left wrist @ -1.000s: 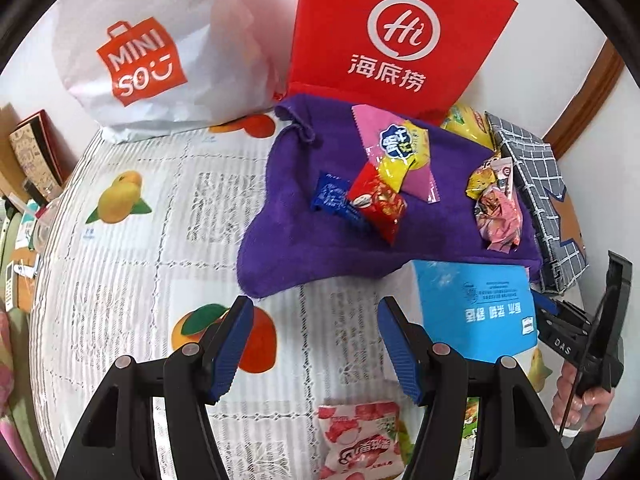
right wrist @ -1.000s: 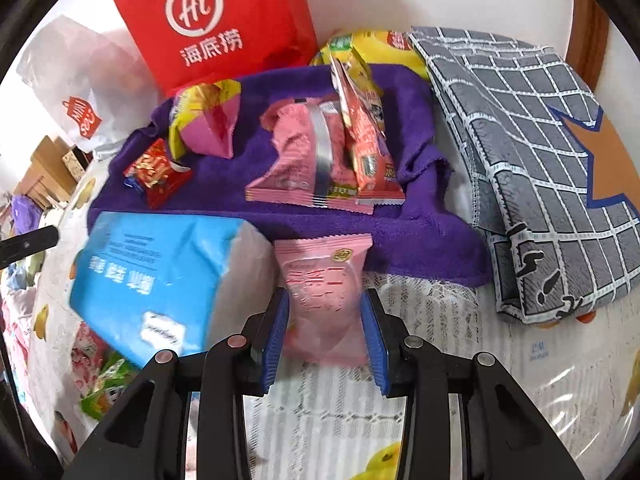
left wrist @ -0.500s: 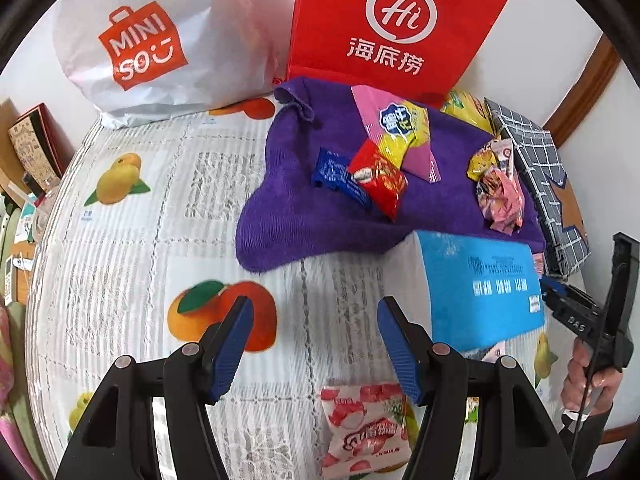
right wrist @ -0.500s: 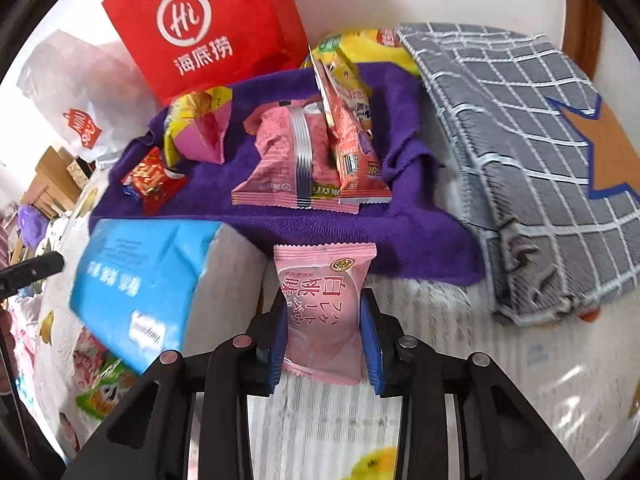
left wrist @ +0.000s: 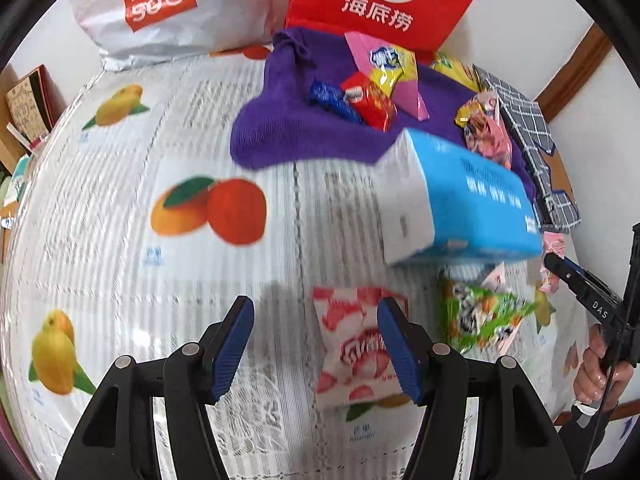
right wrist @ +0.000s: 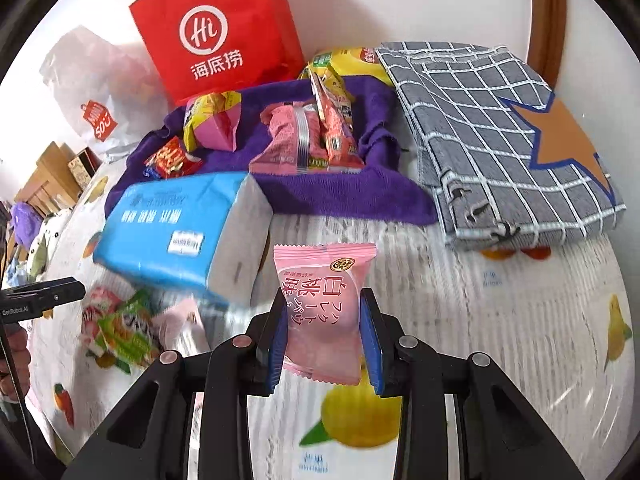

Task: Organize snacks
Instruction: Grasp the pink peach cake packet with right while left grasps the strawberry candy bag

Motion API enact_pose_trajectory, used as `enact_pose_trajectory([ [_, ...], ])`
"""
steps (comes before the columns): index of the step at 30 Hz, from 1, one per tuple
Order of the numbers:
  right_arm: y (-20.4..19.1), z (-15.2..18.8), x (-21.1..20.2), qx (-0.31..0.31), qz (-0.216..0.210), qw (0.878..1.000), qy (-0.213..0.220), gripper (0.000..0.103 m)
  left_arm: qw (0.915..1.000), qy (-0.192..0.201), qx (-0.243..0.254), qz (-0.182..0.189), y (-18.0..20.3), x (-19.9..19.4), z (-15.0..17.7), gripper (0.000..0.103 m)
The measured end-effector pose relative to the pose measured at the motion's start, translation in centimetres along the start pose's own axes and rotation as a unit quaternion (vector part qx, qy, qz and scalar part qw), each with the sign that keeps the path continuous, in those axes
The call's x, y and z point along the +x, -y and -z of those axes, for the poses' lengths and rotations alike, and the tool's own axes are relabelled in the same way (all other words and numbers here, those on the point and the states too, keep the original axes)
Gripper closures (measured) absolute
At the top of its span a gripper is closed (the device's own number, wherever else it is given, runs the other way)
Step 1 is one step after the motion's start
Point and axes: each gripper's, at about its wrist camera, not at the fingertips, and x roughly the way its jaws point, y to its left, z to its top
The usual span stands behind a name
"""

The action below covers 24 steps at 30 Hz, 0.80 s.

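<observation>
Start at your left claw (left wrist: pixel 316 344): it hangs wide apart over the fruit-print desk (left wrist: pixel 120 200), clamped on nothing. The strawberry-print packet (left wrist: pixel 352 344) lies flat just under its right-hand finger, at about 1 o'clock from the gap. If that packet is your next pick, shift the claw toward 3 o'clock until the packet sits centred between the pads, then come down and close across its narrow width. The film looks slippery and puffy, so squeeze the body, not the crimped edge. The green packet (left wrist: pixel 484 316) lies at 3 o'clock beside it, below the blue tissue pack (left wrist: pixel 468 200); keep it out of the grip.

Now your right claw (right wrist: pixel 324 332): it is closed on the pink peach packet (right wrist: pixel 324 312), pads pressed on both long sides, the packet upright and lifted off the desk. The sorted snacks lie on the purple towel (right wrist: pixel 360 196) at 12 o'clock, other pink packets (right wrist: pixel 292 140) among them. My guess is this one belongs there. Carry it forward over the towel's near edge, pass right of the tissue pack, lower it beside the pink ones, and release only once it touches.
</observation>
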Motion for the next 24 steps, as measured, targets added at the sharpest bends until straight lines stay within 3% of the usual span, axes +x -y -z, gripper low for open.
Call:
enact_pose_trajectory([
  [4,0.2,1.4,-0.7,0.001,0.004,1.000,0.000,0.070,0.9995,-0.012,-0.008,0.028,-0.2,1.0,1.1,0.041],
  [10,0.5,2.3,-1.4,0.007,0.009,1.000,0.004,0.070,0.9994,-0.001,-0.003,0.034,0.7,1.2,1.6,0.026],
  [14,0.4,2.6,-1.5,0.009,0.007,1.000,0.007,0.070,0.9998,0.003,0.021,0.006,2.4,1.8,1.5,0.025],
  [21,0.7,3.0,-1.4,0.012,0.007,1.000,0.005,0.070,0.9938,0.025,0.079,-0.074,5.5,3.2,2.0,0.025],
  [23,0.6,3.1,-1.3,0.012,0.007,1.000,0.003,0.070,0.9910,0.038,0.088,-0.093,5.7,3.2,1.9,0.040],
  [24,0.6,3.2,-1.2,0.013,0.007,1.000,0.002,0.070,0.9907,0.043,0.090,-0.092,5.6,3.1,1.9,0.043],
])
